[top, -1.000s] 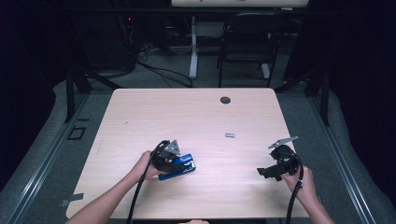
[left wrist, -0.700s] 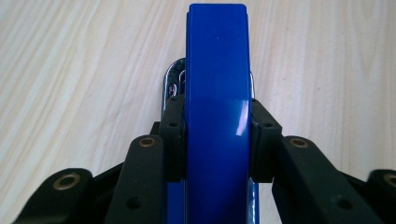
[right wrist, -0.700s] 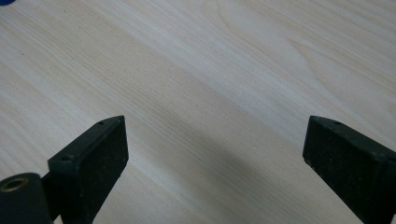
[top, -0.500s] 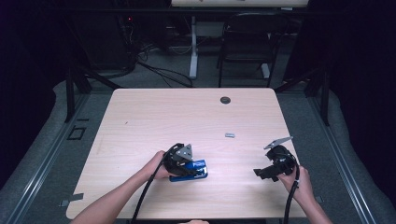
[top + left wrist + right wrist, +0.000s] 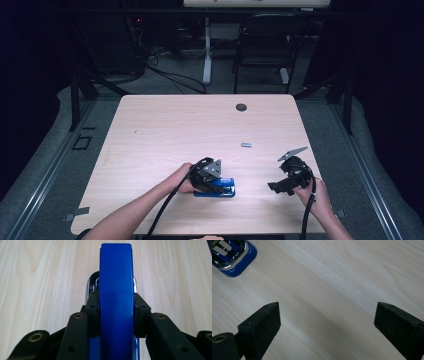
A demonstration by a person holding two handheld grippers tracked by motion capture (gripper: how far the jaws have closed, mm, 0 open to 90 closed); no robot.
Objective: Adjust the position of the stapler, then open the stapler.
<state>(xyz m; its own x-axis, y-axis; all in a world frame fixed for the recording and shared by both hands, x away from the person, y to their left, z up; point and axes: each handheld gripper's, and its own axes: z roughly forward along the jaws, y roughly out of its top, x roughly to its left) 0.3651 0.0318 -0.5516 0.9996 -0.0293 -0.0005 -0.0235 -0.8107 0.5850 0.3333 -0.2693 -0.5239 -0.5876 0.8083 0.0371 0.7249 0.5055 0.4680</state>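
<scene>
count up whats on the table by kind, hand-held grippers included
blue stapler: 1
small grey metal piece: 1
dark round disc near the far edge: 1
hand-held grippers: 2, the left hand-held gripper shut on the stapler, the right hand-held gripper open over bare wood
total: 5

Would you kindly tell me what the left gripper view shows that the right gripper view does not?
Left gripper view alone: the left gripper with its pads pressed on both sides of the blue stapler, seen from behind along its top.

Right gripper view alone: the right gripper with its jaws wide apart and nothing but bare wood between them; the stapler's chrome front end from above, off in a corner.

Both: the stapler and the light wooden table.
</scene>
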